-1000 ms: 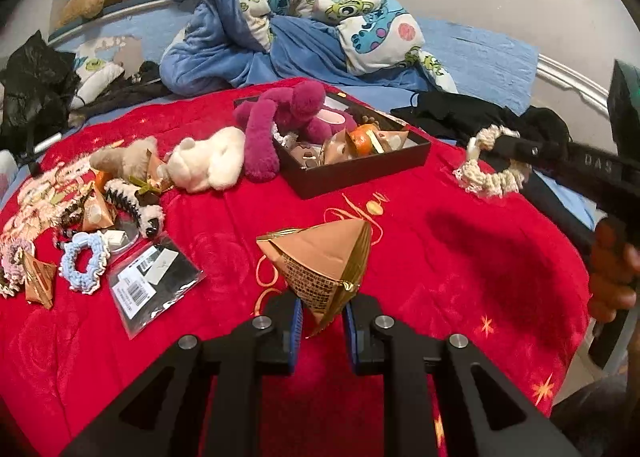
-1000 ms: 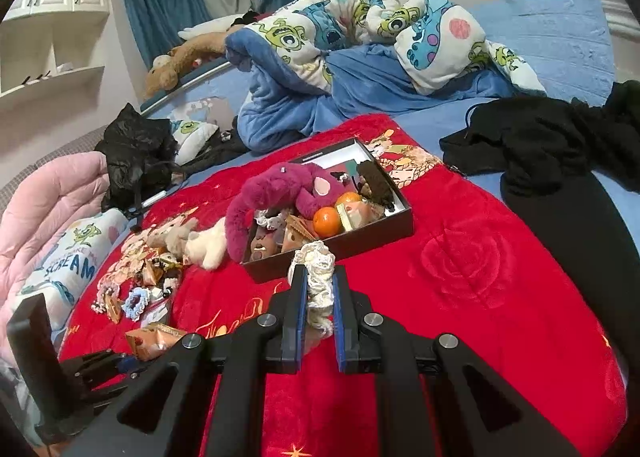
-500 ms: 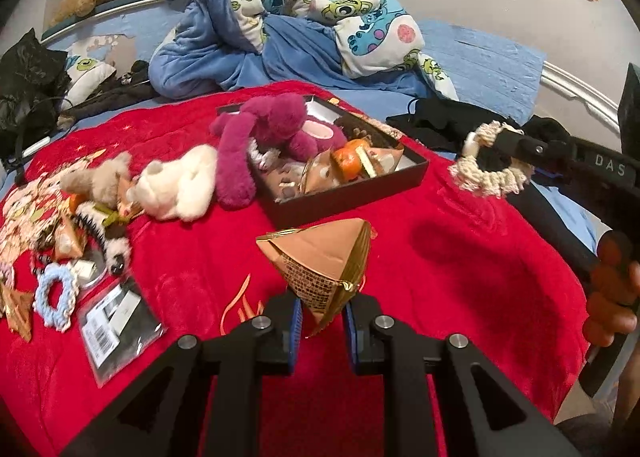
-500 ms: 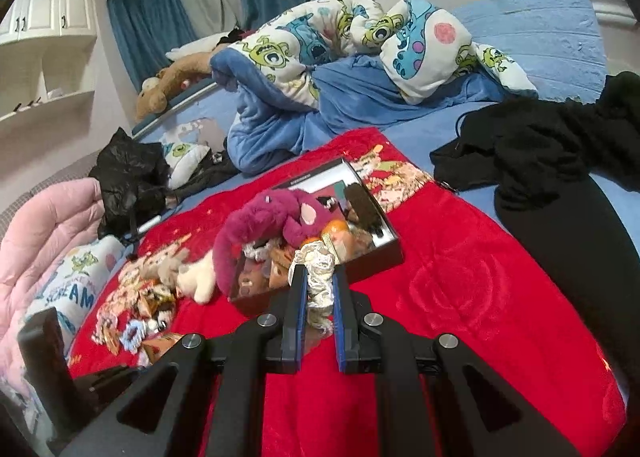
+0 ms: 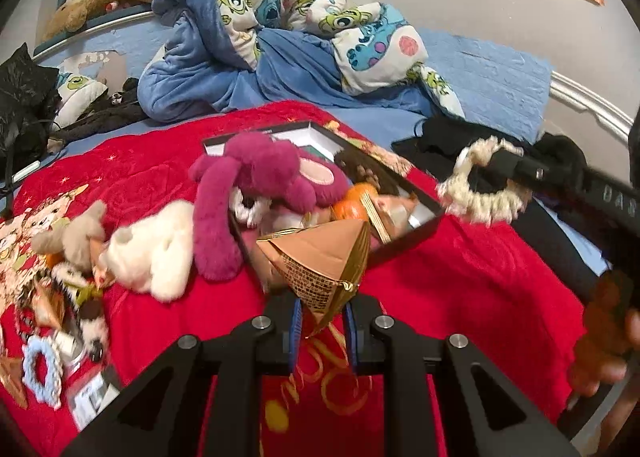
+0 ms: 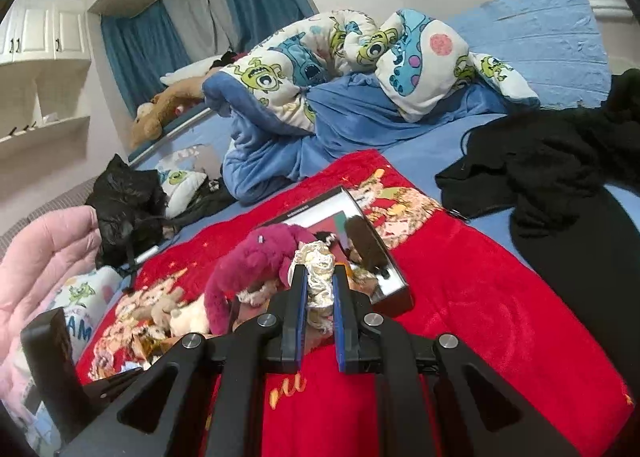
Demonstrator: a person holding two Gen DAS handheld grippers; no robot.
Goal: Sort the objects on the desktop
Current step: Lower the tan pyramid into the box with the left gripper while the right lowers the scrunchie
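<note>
**Both grippers loaded, box already crowded**

On the red blanket (image 5: 460, 277), loose scrunchies (image 5: 38, 371) lie near the left edge. The left gripper (image 5: 320, 323) has its fingers clenched on a gold pyramid packet (image 5: 320, 257), held above the blanket just before the black box (image 5: 412, 235). The right gripper (image 6: 318, 301) grasps a cream scrunchie (image 6: 316, 277) over the box. The magenta plush (image 5: 256, 193) fills much of it, so a dropped packet could slide off onto the blanket.

Red blanket (image 5: 460, 277), magenta plush (image 5: 264, 173), cream scrunchie (image 5: 480, 193)
</note>
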